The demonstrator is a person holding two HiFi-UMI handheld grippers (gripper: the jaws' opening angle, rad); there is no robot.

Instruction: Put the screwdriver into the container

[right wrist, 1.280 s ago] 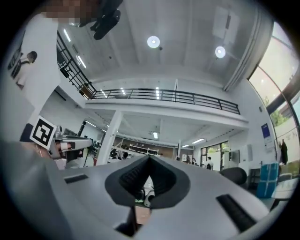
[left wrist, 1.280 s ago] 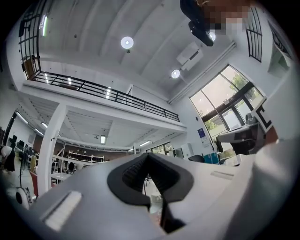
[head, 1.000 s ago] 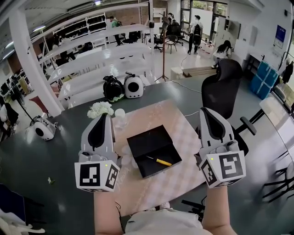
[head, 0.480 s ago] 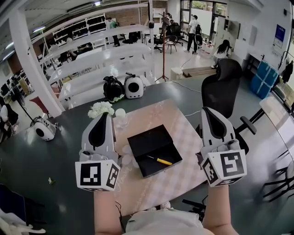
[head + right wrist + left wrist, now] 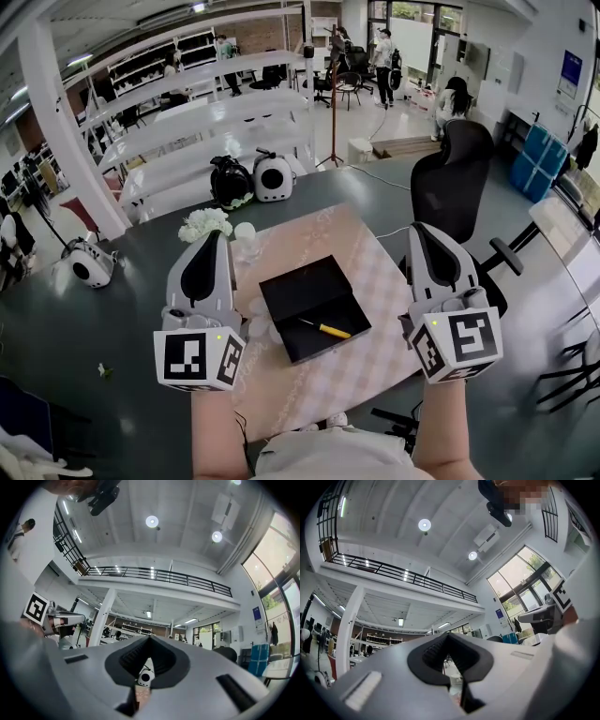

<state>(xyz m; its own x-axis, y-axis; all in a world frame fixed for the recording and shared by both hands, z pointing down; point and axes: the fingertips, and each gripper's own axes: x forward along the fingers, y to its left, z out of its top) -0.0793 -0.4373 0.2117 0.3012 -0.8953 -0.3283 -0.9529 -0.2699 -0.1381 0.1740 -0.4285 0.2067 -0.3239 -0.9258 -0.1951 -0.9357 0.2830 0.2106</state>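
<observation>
The black container (image 5: 309, 291) lies open on a pink checked mat (image 5: 377, 279) in the head view. The screwdriver (image 5: 325, 329), with its yellow handle, rests inside it near the front right corner. My left gripper (image 5: 217, 238) is held left of the container, my right gripper (image 5: 419, 228) to its right, both a little apart from it. Each is shut with nothing between its jaws. In the left gripper view the left gripper (image 5: 446, 637) points up at the hall ceiling, and in the right gripper view the right gripper (image 5: 150, 638) does the same.
White flowers (image 5: 203, 223) and a clear cup (image 5: 246, 242) stand behind the left gripper. A black and a white rounded device (image 5: 255, 178) sit at the table's far edge, another white one (image 5: 89, 263) at the left. A black office chair (image 5: 452, 183) stands to the right.
Both grippers and the screwdriver stay where they were. Only people in the background have shifted.
</observation>
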